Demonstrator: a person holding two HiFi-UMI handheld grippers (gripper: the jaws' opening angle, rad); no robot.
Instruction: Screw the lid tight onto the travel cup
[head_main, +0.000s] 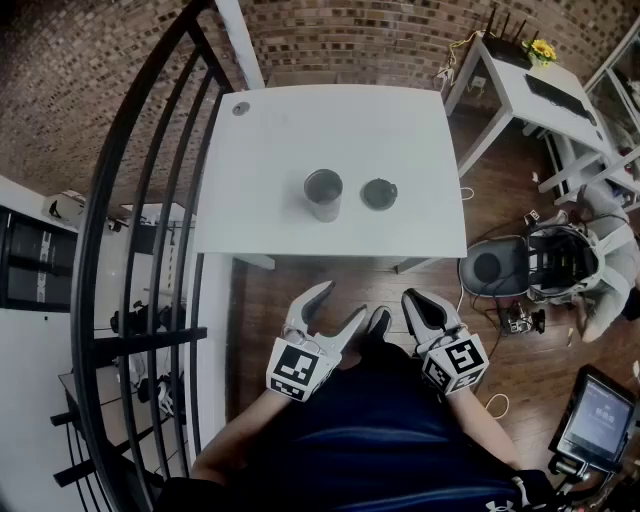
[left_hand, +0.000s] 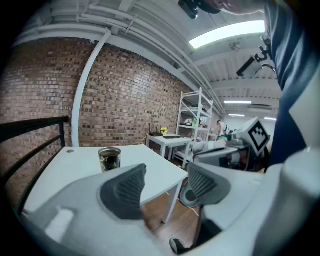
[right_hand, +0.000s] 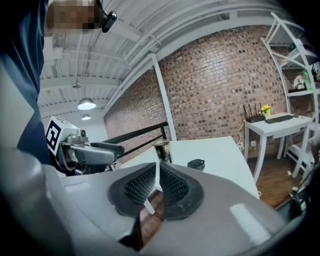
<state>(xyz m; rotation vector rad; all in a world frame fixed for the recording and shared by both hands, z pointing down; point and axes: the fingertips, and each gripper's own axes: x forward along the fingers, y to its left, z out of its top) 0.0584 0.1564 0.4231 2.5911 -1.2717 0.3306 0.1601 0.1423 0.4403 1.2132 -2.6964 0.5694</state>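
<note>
Cup (head_main: 323, 193) and lid (head_main: 379, 193) stand apart on the white table (head_main: 270, 140) in the head view. Both are toward its near edge, with the cup left of the lid, so the lid is not yet on and the screwing has not begun. Both tools hang short of that edge over the wooden floor. The left gripper (head_main: 342, 300) has its jaws spread, probably so it can take the cup, while the right gripper (head_main: 412, 300) has its jaws pressed together on nothing. A black railing (head_main: 150, 200) curves along the table's left side, and an office chair (head_main: 495, 265) and a second desk (head_main: 520, 80) stand off to the right. None of them lies between the tools and the cup. In the left gripper view, the left gripper (left_hand: 167, 172) shows a clear gap between its ribbed pads, with nothing in it. The cup (left_hand: 109, 158) stands well beyond them on the table (left_hand: 60, 172), upright and open-topped, and white shelves (left_hand: 195, 120) stand farther back. In the right gripper view, the right gripper (right_hand: 157, 172) has its pads nearly meeting and is empty. Past them the cup (right_hand: 162, 150) and the dark lid (right_hand: 196, 163) share the table (right_hand: 225, 157), the lid nearer this side, with an open path to it.
</note>
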